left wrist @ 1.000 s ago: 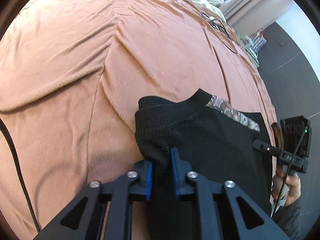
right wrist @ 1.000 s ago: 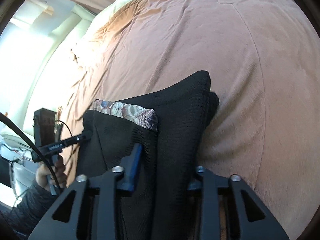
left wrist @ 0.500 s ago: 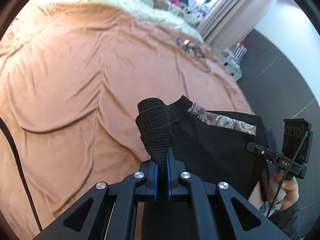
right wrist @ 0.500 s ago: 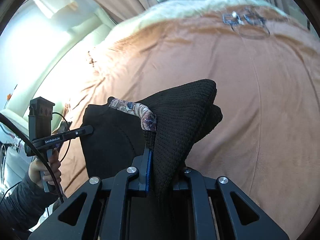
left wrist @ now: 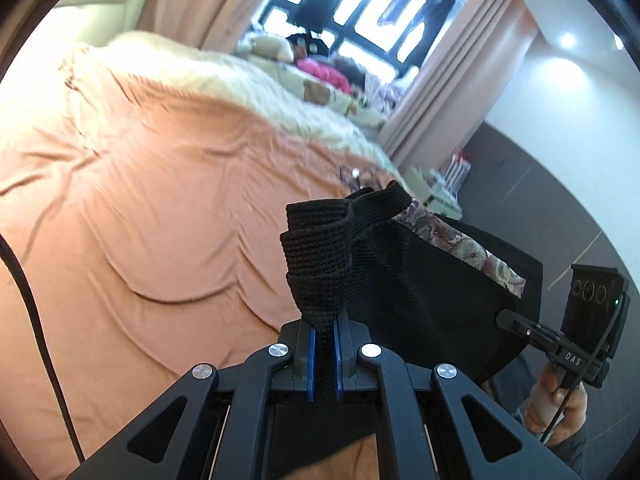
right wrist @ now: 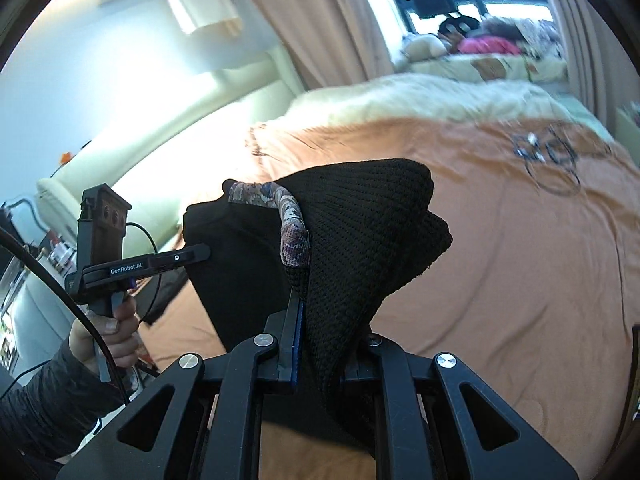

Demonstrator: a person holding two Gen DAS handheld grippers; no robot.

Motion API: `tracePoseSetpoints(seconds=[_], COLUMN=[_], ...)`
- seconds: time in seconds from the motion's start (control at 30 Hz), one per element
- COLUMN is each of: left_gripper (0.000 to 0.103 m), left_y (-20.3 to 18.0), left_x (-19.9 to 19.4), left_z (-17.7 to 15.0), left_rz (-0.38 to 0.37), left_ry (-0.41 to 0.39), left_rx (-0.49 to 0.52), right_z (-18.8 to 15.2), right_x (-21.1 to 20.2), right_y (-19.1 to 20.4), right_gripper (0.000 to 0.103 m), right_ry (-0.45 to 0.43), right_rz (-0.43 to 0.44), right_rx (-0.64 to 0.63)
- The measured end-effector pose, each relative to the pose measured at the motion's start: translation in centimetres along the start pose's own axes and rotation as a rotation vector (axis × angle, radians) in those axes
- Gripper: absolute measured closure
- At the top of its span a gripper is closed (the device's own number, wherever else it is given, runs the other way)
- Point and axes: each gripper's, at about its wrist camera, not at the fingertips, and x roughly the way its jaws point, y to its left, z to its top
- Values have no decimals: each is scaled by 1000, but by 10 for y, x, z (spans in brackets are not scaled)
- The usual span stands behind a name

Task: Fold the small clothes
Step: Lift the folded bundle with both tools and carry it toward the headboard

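A small black knit garment (left wrist: 416,280) with a patterned band (left wrist: 460,240) hangs in the air above the bed, held by both grippers. My left gripper (left wrist: 324,336) is shut on one bunched corner of it. My right gripper (right wrist: 320,340) is shut on the other corner (right wrist: 360,248); its right finger is hidden by the cloth. The right gripper also shows in the left wrist view (left wrist: 560,348), and the left gripper in the right wrist view (right wrist: 160,260), both at the garment's edges.
An orange-brown bedspread (left wrist: 140,220) covers the bed below. A cream fluffy blanket (left wrist: 240,80) lies at the far end. Eyeglasses or a wire (right wrist: 548,160) lie on the bedspread at the far right. Curtains and a window (left wrist: 360,4) stand behind. A dark wall (left wrist: 520,184) stands at right.
Both grippers have closed tighter on the garment and lifted it off the bedspread. The views have tilted up, so the window and curtains show.
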Motion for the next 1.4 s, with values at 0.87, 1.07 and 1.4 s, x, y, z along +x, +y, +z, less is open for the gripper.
tracePoseSetpoints(seconds=[0.87, 1.07, 1.4], left_gripper=[97, 97, 97], left_y=[189, 245, 327], left_x=[-271, -318, -373], left_z=[55, 54, 51], left_rz=[210, 294, 448], left_ry=[-315, -346, -374], left_rx=[-36, -40, -109], right_z=[28, 34, 27], right_x=[150, 206, 281], right_y=[180, 198, 231], right_gripper=[94, 94, 94], right_ry=[11, 51, 131], right_rz=[301, 369, 489], right_rx=[-208, -228, -246])
